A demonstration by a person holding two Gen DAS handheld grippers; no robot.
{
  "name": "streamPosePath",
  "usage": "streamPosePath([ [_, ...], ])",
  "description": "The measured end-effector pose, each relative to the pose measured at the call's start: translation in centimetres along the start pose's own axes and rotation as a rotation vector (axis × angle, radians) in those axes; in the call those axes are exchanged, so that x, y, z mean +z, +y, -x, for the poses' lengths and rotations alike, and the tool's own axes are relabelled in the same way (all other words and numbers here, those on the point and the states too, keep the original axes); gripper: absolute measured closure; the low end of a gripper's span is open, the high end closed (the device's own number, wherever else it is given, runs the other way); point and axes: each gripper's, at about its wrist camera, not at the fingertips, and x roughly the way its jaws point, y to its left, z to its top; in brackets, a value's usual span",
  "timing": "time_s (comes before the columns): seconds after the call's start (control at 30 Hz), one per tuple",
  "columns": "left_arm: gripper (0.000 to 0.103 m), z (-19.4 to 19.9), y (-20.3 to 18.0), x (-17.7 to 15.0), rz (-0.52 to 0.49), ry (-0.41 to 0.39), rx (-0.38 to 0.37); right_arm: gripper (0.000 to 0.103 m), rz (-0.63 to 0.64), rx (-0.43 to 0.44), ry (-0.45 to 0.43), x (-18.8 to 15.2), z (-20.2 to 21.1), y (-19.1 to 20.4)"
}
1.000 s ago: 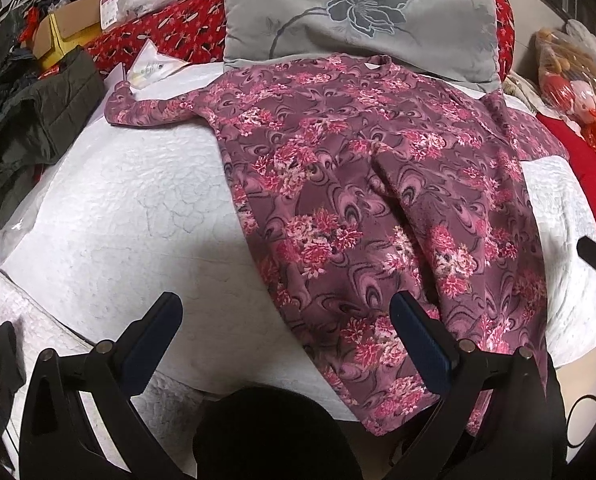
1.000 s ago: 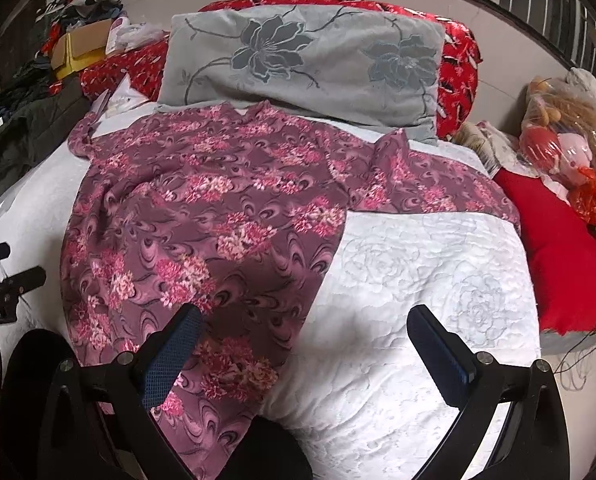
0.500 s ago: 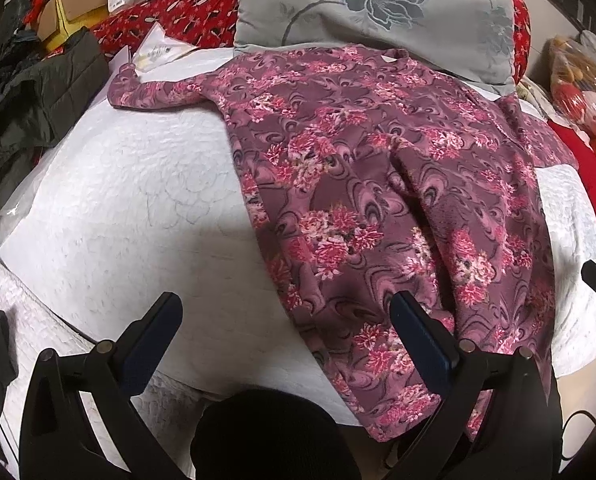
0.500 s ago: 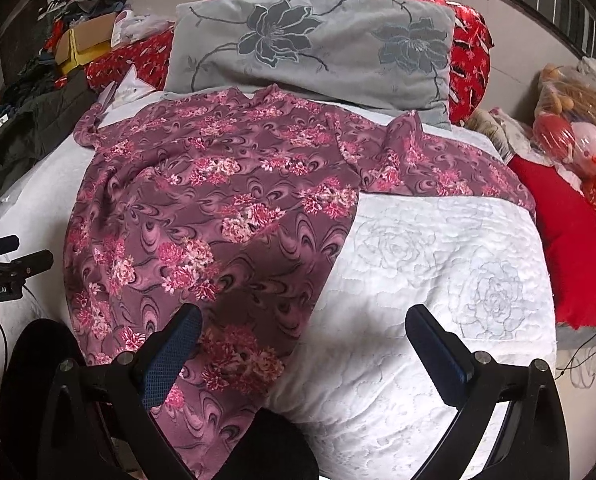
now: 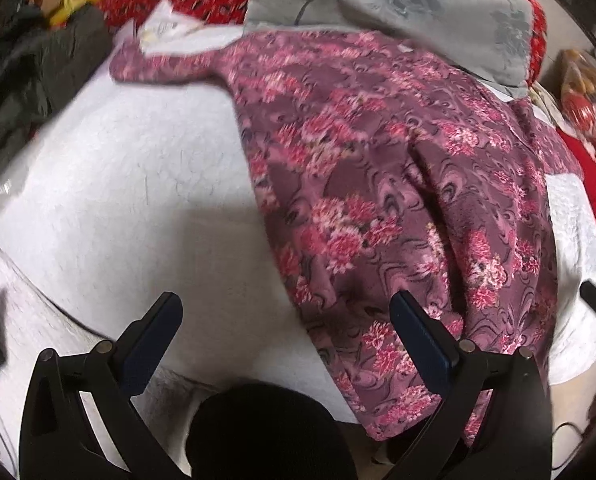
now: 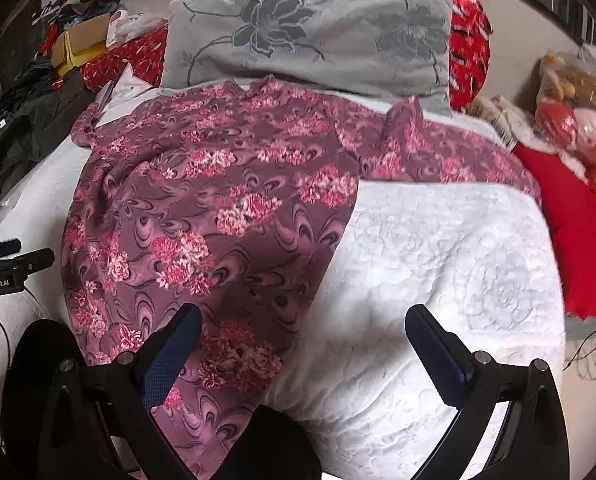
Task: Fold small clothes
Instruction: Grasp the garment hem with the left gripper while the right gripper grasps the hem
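A white quilted bedspread [image 6: 449, 264] stitched with flower outlines covers the bed, and a mauve top with pink flowers [image 6: 218, 208] lies spread across it, neck toward the grey flowered pillow [image 6: 309, 36] at the head, hem hanging over the near edge. One sleeve [image 5: 158, 68] reaches out to the left side, the other [image 6: 457, 160] stretches toward the right side of the bed. Behind the pillow sits a red patterned cushion [image 6: 469, 40] against a plain pale wall. Dark clothes [image 6: 30, 128] and a cardboard box [image 6: 86, 36] are heaped at the left of the bed; a red cloth [image 6: 577, 232] and a bagged stuffed toy [image 6: 573, 104] lie at the right. The left claw [image 5: 284, 312] hangs spread above the near edge, one finger over the bare bedspread, the other over the top's hem. The right claw [image 6: 303, 328] is likewise spread wide, gripping nothing, one finger above the floral cloth and the other above white quilt
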Motion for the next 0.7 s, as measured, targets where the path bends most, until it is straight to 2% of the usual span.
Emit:
streamPosePath([
  [0.23, 0.0, -3.0, -0.6, -1.1, 0.013, 0.175, -0.088, 0.006, -0.063, 0.153, 0.117, -1.6, -2.5, -0.2],
  [0.3, 0.0, -3.9, -1.5, -1.6, 0.012, 0.231, -0.13, 0.013, -0.076, 0.199, 0.172, -2.3, -3.6, 0.2],
  [0.37, 0.002, -4.8, -2.3, -2.1, 0.024, 0.287, -0.179, 0.027, -0.084, 0.264, 0.235, -3.1, -4.7, 0.8],
  [0.4, 0.015, -5.2, -2.7, -2.4, 0.034, 0.316, -0.213, 0.031, -0.086, 0.287, 0.258, -3.3, -5.0, 1.1],
  [0.43, 0.028, -5.5, -3.1, -2.6, 0.037, 0.338, -0.224, 0.041, -0.084, 0.308, 0.278, -3.6, -5.3, 1.4],
  [0.47, 0.031, -5.4, -3.4, -2.7, 0.03, 0.336, -0.212, 0.062, -0.076, 0.317, 0.285, -3.9, -5.4, 1.7],
  [0.5, 0.044, -5.0, -3.7, -2.7, 0.013, 0.317, -0.204, 0.078, -0.067, 0.334, 0.289, -4.0, -5.4, 1.9],
  [0.53, 0.067, -4.5, -3.7, -2.7, 0.003, 0.302, -0.209, 0.096, -0.069, 0.373, 0.295, -4.2, -5.4, 2.0],
  [0.6, 0.1, -3.5, -3.0, -2.3, 0.019, 0.284, -0.255, 0.097, -0.075, 0.396, 0.274, -4.3, -4.9, 1.9],
  [0.7, 0.1, -1.0, -0.7, -1.5, 0.111, 0.25, -0.352, 0.098, -0.09, 0.441, 0.199, -4.0, -2.8, 1.2],
])
